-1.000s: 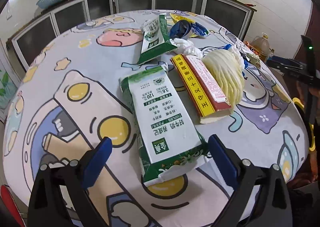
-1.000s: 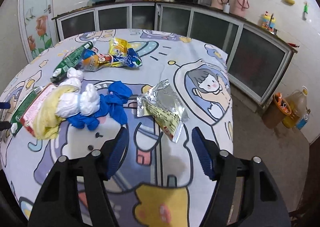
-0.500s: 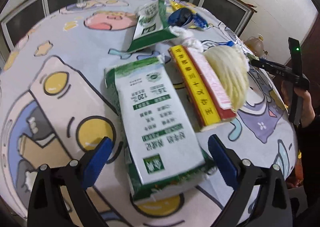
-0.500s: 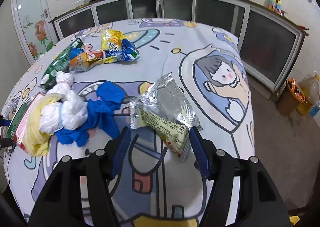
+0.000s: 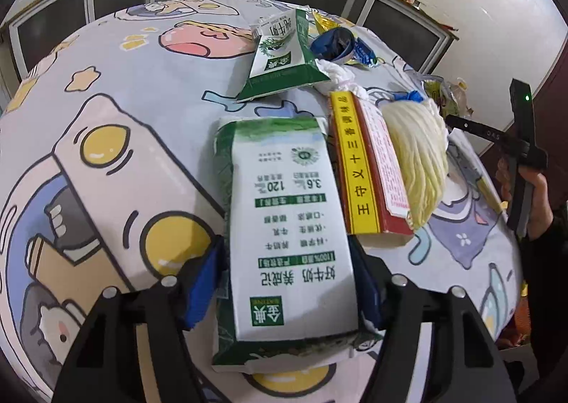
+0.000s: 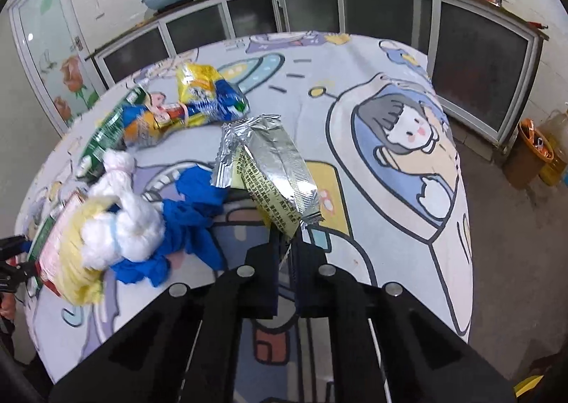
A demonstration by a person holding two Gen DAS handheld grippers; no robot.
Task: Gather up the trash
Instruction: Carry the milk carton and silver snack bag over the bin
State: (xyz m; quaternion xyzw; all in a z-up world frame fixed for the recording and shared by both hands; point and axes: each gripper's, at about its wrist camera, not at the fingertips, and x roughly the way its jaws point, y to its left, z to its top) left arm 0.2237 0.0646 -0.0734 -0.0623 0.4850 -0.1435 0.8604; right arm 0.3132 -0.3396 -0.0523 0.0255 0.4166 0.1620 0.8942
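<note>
Setting: kitchen, round table (image 5: 149, 59) under a cartoon-print cloth, glass-front cabinets behind, litter spread over the top.

Left wrist view, grip: left gripper (image 5: 289, 282) has its blue pads pressed to both long sides of the near milk carton (image 5: 289, 222); jaws closed to carton width, holding it. Carton lies flat on the cloth, print upside down to the camera.
Left wrist view, why: side-on squeeze suits a flattened carton, probably ready to lift.
Left wrist view, neighbours: red-yellow box (image 5: 365, 169) just beside the carton's right edge, yellow-white bundle (image 5: 417, 158) lying on it; second milk carton (image 5: 280, 55) farther back, tipped on its side.
Left wrist view, far right: a hand holding the other tool at table edge.

Right wrist view, grip: right gripper (image 6: 285, 254) jaws nearly together, pinching the near corner of the foil wrapper (image 6: 269, 165); rest of wrapper fans out ahead over the cloth.
Right wrist view, why: thin foil needs a tight corner pinch.
Right wrist view, neighbours: blue glove (image 6: 191, 218) touching the wrapper's left, white wad (image 6: 124, 222) beside it, yellow-blue snack bags (image 6: 198, 101) behind.
Right wrist view, bin: orange bin (image 6: 529, 151) on the floor, well apart; likely drop point.

Stage: both pieces gripped, neither binned yet.
</note>
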